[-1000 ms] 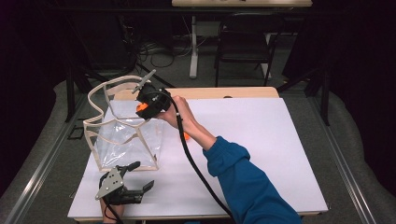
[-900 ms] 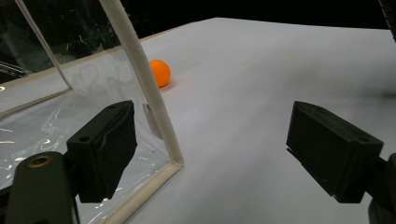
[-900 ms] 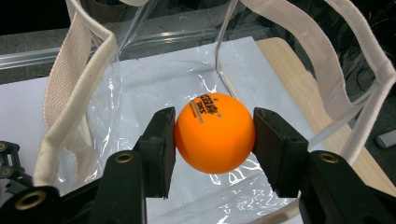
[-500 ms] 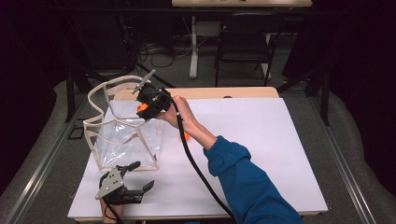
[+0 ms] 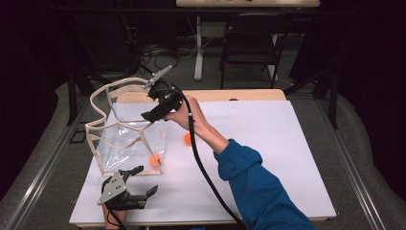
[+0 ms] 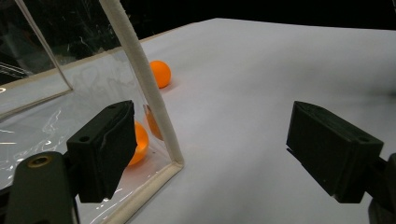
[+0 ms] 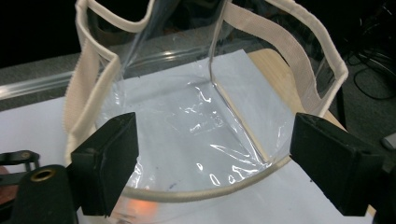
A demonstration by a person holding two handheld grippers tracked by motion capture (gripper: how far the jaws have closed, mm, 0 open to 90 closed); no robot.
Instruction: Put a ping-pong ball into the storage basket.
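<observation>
**Right gripper let go over the bag, one ball inside**

Right gripper (image 5: 154,106) hangs above the mouth of the clear plastic bag (image 5: 125,143), jaws have just been opening, nothing between them. Its own view looks straight down into the bag's cream-trimmed rim (image 7: 196,193). One orange ball (image 5: 154,159) sits inside the bag at the near corner; the left gripper view shows it behind the corner trim. A second orange ball (image 5: 187,138) lies on the white table (image 5: 268,158), just right of the bag. Left gripper (image 5: 143,184) rests at the table's near edge, jaws apart, empty.
</observation>
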